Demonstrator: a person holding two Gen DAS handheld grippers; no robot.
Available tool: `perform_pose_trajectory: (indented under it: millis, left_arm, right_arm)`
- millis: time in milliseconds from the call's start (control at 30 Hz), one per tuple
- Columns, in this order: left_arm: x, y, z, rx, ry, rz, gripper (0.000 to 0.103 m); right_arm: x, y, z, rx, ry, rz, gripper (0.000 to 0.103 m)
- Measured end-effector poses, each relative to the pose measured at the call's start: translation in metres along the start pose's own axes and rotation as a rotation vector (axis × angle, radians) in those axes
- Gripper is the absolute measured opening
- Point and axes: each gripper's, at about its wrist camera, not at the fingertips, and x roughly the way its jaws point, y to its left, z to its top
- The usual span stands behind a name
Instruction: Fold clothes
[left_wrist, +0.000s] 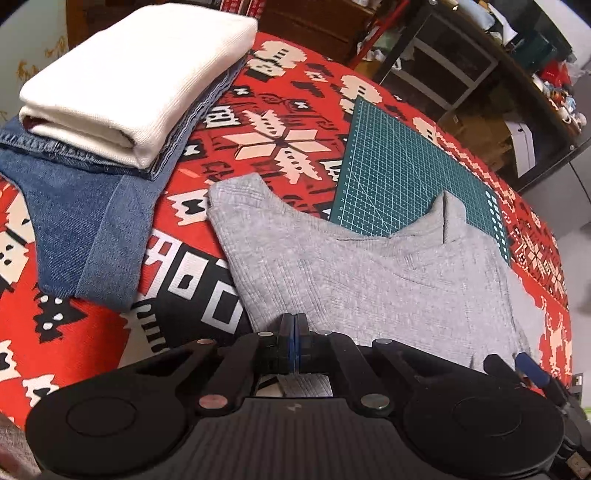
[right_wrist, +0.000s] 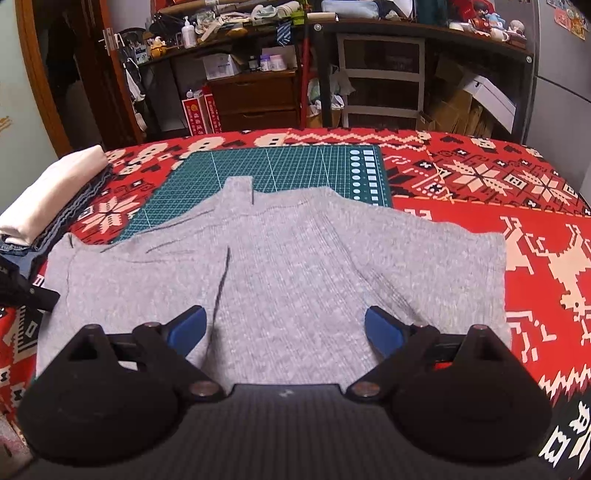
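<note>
Here the grey knitted sweater lies spread on the red patterned blanket, its collar end overlapping the green cutting mat toward the blanket's far edge. The left gripper has its fingers pressed together at the sweater's near edge; whether fabric is pinched between them cannot be told. The right gripper hovers over the sweater's near part, fingers wide apart. At the blanket's far left corner, a folded white garment sits on folded jeans.
</note>
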Motion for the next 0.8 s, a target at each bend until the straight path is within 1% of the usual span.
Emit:
perform_pose_trajectory:
  millis: [133, 200, 300, 333, 433, 567, 700, 800]
  left_arm:
    - [-0.01, -0.002, -0.002, -0.018, 0.005, -0.037, 0.002]
    - [-0.014, -0.008, -0.005, 0.001, 0.011, -0.051, 0.001]
    - [-0.011, -0.016, -0.012, 0.039, 0.023, -0.03, 0.002]
    - [-0.007, -0.017, -0.014, 0.047, 0.029, -0.01, 0.003]
    - [-0.002, -0.013, -0.016, 0.014, 0.027, 0.0, 0.003]
    - [-0.007, -0.011, -0.017, -0.017, 0.041, -0.007, 0.003]
    - [-0.014, -0.019, -0.025, 0.017, 0.045, -0.035, 0.003]
    - [-0.007, -0.023, -0.031, 0.035, 0.056, -0.012, 0.003]
  right_arm:
    - [0.0, -0.001, -0.001, 0.003, 0.0, 0.001, 0.095]
    - [0.0, -0.002, -0.001, 0.005, 0.001, 0.002, 0.095]
    - [0.001, -0.001, -0.001, 0.007, 0.004, 0.001, 0.095]
    - [0.002, -0.001, -0.001, 0.006, 0.005, 0.001, 0.095]
    - [0.003, -0.001, -0.001, 0.005, 0.007, 0.001, 0.096]
    - [0.002, -0.002, -0.001, 0.007, 0.005, 0.006, 0.097]
    - [0.001, -0.001, -0.002, 0.005, 0.004, 0.01, 0.098]
    - [0.002, 0.0, -0.003, -0.001, 0.009, 0.007, 0.098]
